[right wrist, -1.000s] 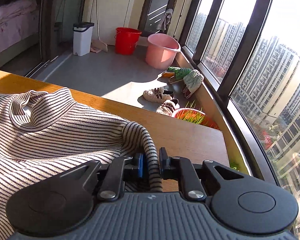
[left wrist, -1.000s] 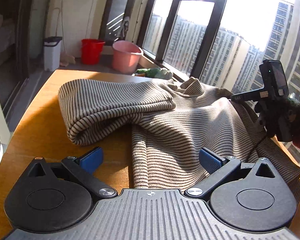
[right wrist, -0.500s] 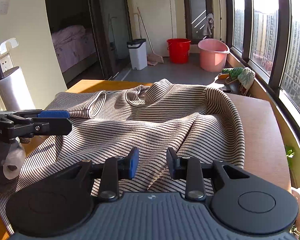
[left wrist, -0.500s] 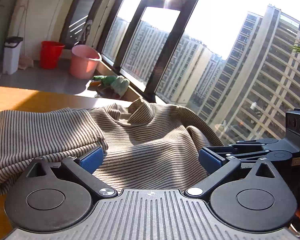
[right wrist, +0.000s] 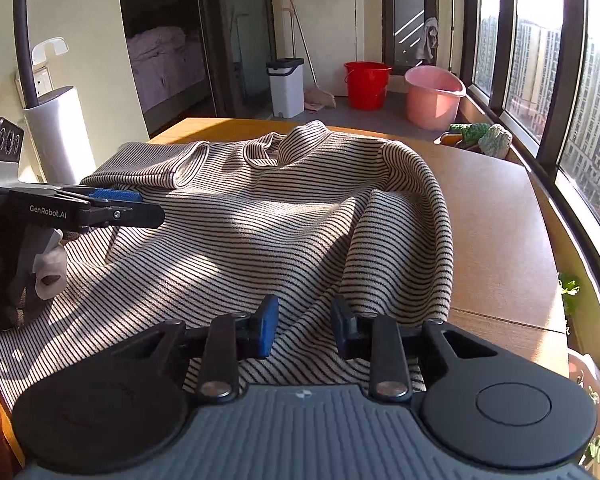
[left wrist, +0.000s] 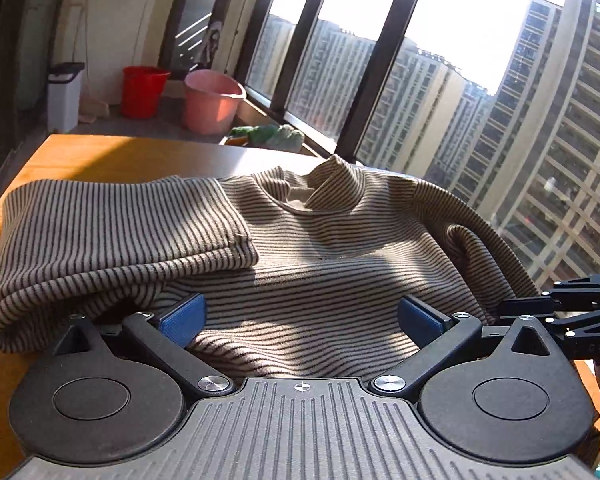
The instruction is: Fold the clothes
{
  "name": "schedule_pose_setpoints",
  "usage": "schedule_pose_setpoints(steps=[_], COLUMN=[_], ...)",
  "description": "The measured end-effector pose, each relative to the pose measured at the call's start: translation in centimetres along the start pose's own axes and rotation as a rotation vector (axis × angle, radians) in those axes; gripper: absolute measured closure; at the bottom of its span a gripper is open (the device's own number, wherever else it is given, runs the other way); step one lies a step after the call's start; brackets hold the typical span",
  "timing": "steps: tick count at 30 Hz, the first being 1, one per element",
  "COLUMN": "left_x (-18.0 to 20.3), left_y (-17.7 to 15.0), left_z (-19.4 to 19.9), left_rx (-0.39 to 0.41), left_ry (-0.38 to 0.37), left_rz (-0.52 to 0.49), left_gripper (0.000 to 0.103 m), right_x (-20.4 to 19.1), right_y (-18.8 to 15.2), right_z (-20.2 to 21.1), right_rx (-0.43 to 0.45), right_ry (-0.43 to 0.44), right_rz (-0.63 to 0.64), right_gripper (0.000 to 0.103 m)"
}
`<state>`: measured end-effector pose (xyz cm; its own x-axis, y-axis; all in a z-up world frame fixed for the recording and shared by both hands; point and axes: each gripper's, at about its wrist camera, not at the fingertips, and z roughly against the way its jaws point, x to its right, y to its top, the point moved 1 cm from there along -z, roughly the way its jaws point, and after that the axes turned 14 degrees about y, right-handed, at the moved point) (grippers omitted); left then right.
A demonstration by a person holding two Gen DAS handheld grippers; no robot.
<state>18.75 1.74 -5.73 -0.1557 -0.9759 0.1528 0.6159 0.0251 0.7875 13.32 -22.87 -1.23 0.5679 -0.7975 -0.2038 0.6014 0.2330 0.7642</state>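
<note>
A beige sweater with thin dark stripes (left wrist: 324,248) lies on the wooden table (left wrist: 100,156), collar toward the far edge. Both sleeves are folded in over the body: the left one (left wrist: 112,224) lies flat, the right one (right wrist: 404,216) is draped loosely. My left gripper (left wrist: 300,316) is open wide and empty, low over the sweater's body near its hem. My right gripper (right wrist: 304,320) is open and empty over the lower right part of the sweater (right wrist: 260,216). The left gripper also shows in the right wrist view (right wrist: 112,204), and the right gripper at the left wrist view's right edge (left wrist: 556,308).
The table's right edge (right wrist: 548,248) runs along the window wall. A white cylinder stand (right wrist: 56,132) is at the table's left. Beyond the table stand a red bucket (right wrist: 367,84), a pink basin (right wrist: 434,96) and a white bin (right wrist: 286,86).
My right gripper let go of the right sleeve, laid over the body, and drew back toward the hem. My left gripper swung over the sweater's lower part and stayed open.
</note>
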Motion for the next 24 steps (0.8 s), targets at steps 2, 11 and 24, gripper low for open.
schedule_pose_setpoints(steps=[2,11,24], left_x=[0.2,-0.6,-2.0], left_y=[0.2,-0.2,-0.4], left_z=[-0.2,0.5,-0.1], left_rx=[0.001,0.062,0.048], left_ry=[0.010,-0.009,-0.075], left_rz=[-0.001,0.047,0.134], left_gripper=[0.000,0.000,0.000], right_x=[-0.9,-1.7,0.5], right_y=[3.0,12.6,16.5], right_z=[0.0,-13.1,-18.5], right_rx=[0.053,-0.044,0.054], right_ry=[0.011,0.121,0.147], right_rz=[0.064,0.099,-0.078], right_gripper=[0.079,0.077,0.100])
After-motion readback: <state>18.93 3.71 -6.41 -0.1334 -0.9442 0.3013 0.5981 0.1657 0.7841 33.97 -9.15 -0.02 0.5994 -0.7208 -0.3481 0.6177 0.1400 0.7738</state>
